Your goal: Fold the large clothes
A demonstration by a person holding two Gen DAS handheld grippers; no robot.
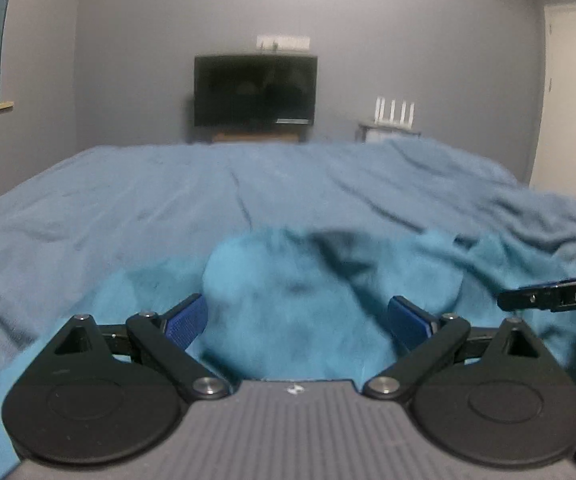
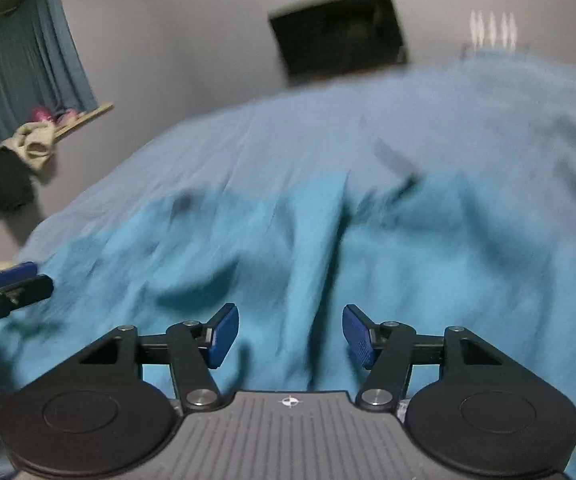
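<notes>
Turquoise cloth, the garment (image 1: 288,320), fills the lower half of both wrist views and lies bunched on the paler blue bedspread (image 1: 127,200), which runs up to the middle of each frame. I read it as spread on the bed so there is a broad, flat surface to fold on. In the left view my left gripper (image 1: 298,320) stands with its blue pads (image 1: 187,320) wide apart and a rounded hump of the garment rising between them; the pads do not seem to press it, so I call that gripper released, though blur makes contact at the edges hard to rule out. At the right edge of that frame the tip of the other tool shows, just above the cloth. In the right view my right gripper (image 2: 290,334) is also open, its pads clear of the fabric, with a long ridge of cloth running up the centre of the frame between them. Both point down at the heap, which I judge to suit picking a fresh hold on an edge. The garment is still crumpled, so folding looks barely begun. A television (image 1: 255,90) sits on the far wall, upper centre, and curtains (image 2: 19,48) hang upper left.
</notes>
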